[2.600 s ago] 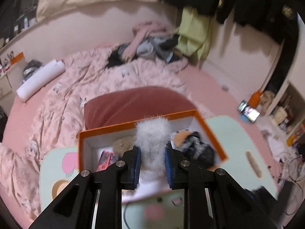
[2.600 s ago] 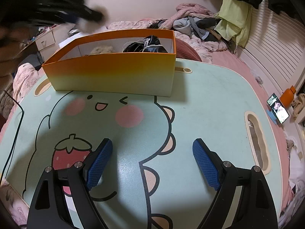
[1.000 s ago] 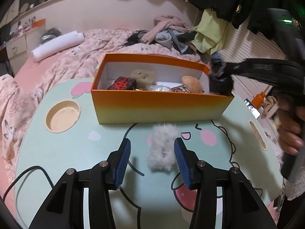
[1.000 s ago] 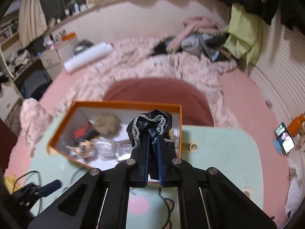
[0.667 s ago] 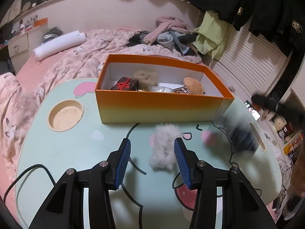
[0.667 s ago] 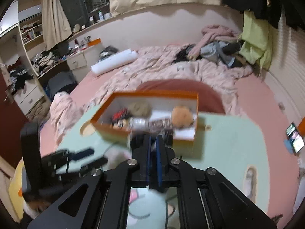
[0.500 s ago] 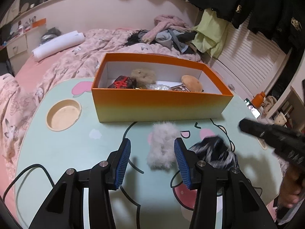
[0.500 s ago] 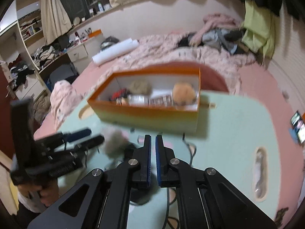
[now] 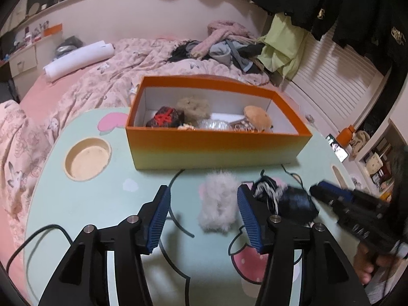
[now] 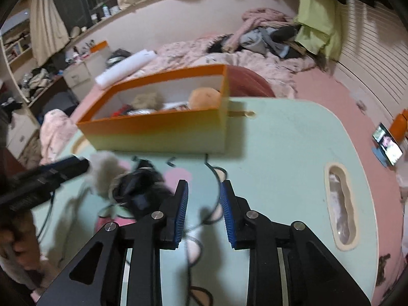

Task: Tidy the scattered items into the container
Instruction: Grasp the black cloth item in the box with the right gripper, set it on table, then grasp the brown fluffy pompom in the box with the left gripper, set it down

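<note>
Two loose pieces lie on a mint-green table (image 9: 89, 204) with a cartoon print, both outside the container.

Nearest, in the left wrist view: left gripper (image 9: 202, 199), jaws apart and opening, set either side of a fluffy grey-white piece (image 9: 218, 207) that lies flat on the table. Right pad at the edge of the fluff, left pad well clear of it; no clamp. Black cable (image 9: 38, 232) trailing off the near left edge.

Just right of the fluff: a black lace-trimmed piece (image 9: 293, 201), blurred, on the table against the outer side of that gripper's right finger.

Nearest, in the right wrist view: right gripper (image 10: 204, 186), jaws a little apart and opening, nothing between them but bare tabletop and printed line. Black piece just left of its left finger, outside the jaws; cannot tell whether touching.

Further back, left side of the table: round cup recess (image 9: 88, 158).

Behind the two pieces, well apart from both: orange box (image 9: 216, 148), open-topped, white inside. Holds a dark item with red pattern (image 9: 165, 118), a tan fluffy item (image 9: 193, 105), something clear and crinkled (image 9: 213, 125) and a bun-shaped plush (image 9: 256, 119).

Beyond the table: bed with pink quilt (image 9: 114, 71), white roll (image 9: 79, 60), heap of clothes (image 9: 227, 43).
</note>
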Action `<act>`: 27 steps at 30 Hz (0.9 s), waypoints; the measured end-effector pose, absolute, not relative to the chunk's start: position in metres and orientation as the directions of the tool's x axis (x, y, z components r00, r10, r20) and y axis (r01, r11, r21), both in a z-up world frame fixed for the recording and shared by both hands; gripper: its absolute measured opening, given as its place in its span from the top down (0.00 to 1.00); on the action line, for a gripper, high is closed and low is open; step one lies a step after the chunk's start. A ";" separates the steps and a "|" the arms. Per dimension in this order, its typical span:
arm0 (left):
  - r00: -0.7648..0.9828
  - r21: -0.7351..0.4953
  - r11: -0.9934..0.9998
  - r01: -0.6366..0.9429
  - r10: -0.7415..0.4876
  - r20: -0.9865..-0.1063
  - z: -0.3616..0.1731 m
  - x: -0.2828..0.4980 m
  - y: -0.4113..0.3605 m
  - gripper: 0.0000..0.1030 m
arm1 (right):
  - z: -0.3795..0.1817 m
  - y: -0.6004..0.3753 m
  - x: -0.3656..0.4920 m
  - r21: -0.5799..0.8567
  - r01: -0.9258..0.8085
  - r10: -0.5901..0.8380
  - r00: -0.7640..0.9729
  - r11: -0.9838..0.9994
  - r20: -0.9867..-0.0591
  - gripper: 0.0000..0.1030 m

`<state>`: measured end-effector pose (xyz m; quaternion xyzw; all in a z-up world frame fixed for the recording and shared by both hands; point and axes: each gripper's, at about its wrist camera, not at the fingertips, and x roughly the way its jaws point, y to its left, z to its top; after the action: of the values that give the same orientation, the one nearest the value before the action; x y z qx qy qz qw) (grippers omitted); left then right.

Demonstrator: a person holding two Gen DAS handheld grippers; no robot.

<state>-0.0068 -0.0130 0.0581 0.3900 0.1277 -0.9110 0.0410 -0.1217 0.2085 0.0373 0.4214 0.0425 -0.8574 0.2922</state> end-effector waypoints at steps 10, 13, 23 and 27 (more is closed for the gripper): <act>-0.683 -0.147 -0.978 0.148 0.006 -0.731 0.096 -0.044 -0.017 0.42 | 0.037 0.217 -0.120 0.212 0.490 -0.474 -0.504 -0.845 -0.722 0.54; -0.650 -0.134 -0.981 0.138 0.012 -0.760 0.106 -0.068 -0.020 0.42 | 0.041 0.216 -0.119 0.183 0.490 -0.448 -0.502 -0.852 -0.740 0.54; -0.498 -0.151 -0.967 0.204 0.030 -0.867 0.086 -0.154 -0.030 0.43 | 0.045 0.218 -0.120 0.188 0.496 -0.460 -0.508 -0.847 -0.728 0.78; -0.457 -0.008 -0.969 0.247 -0.109 -0.883 0.070 -0.183 -0.021 0.43 | 0.046 0.215 -0.115 0.181 0.521 -0.473 -0.506 -0.834 -0.721 0.80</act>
<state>-0.1829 -0.0206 0.0699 0.5104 0.0675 -0.8509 0.1046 -0.1155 0.2151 0.0458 0.4061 0.0297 -0.8673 0.2864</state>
